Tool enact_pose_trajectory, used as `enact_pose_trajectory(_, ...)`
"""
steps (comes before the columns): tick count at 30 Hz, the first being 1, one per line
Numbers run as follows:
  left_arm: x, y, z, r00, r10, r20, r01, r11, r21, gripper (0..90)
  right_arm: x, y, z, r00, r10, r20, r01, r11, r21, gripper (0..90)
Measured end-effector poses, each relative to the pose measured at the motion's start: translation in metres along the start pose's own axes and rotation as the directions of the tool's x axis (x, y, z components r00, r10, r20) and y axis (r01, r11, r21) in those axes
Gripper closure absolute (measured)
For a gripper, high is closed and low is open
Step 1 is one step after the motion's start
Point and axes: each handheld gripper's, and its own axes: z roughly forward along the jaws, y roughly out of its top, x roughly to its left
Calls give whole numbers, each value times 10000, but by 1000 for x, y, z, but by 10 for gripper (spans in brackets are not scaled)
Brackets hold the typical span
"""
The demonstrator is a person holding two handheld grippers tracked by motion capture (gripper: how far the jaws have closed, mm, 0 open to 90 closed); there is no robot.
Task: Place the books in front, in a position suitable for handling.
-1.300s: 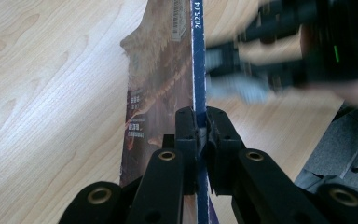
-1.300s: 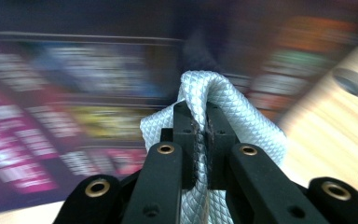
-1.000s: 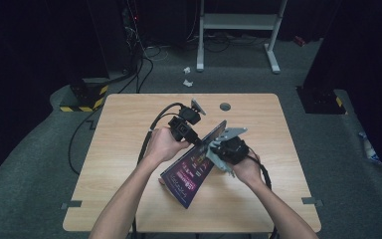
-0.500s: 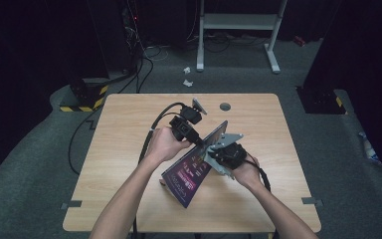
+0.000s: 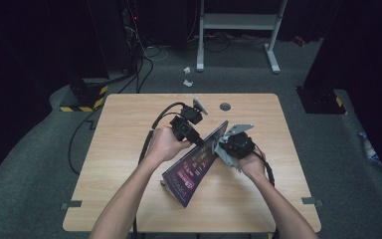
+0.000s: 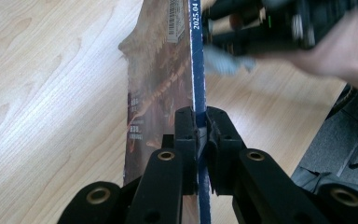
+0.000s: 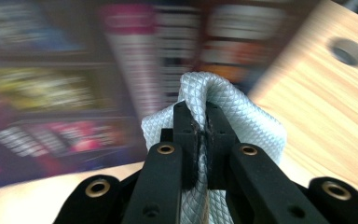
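A thin magazine [image 5: 194,169] with a dark, pink-lettered cover stands tilted on its edge on the wooden table [image 5: 129,124]. My left gripper [image 5: 199,140] is shut on the magazine's blue spine [image 6: 197,70] near its top. My right gripper [image 5: 222,147] is shut on a folded white cloth [image 7: 219,98] with a diamond weave. The cloth is pressed against the magazine's cover [image 7: 74,84], which looks blurred in the right gripper view. In the left gripper view the right gripper [image 6: 223,44] and the cloth [image 6: 223,63] sit just beyond the spine.
A round cable hole [image 5: 225,106] lies in the table near its far edge. Black cables [image 5: 149,144] trail from the left gripper across the table. A white metal frame [image 5: 238,30] and dark equipment stand on the floor beyond.
The right gripper with the cloth has shifted slightly along the cover toward the left gripper. The magazine and the left gripper hold almost still.
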Motion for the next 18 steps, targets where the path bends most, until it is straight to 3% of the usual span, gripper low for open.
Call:
enact_pose_trajectory(3, 0, 0, 0, 10000, -81, -4, 81, 9999, -60, 837, 30, 1, -1, 9925, -1044, -629, 1035, 9945, -185, 854)
enact_pose_trajectory(7, 2, -2, -2, 10000, -28, -25, 28, 10000, 7, 837, 45, -1, 0, 9820, -1677, -873, 1652, 9856, -351, 855)
enact_pose_trajectory(11, 1, -4, -3, 10000, -20, 35, 20, 10000, -44, 836, 24, -5, 7, 9939, -1050, -335, 1044, 9944, -171, 855)
enact_pose_trajectory(15, 2, -4, -4, 9998, -66, 178, 68, 9999, -82, 836, -10, -12, 13, 9998, 185, 70, -185, 9998, 75, 855)
enact_pose_trajectory(18, 3, -3, -3, 9997, -91, 209, 93, 9999, -97, 837, -10, -13, 12, 9996, 286, 19, -286, 9996, 84, 855)
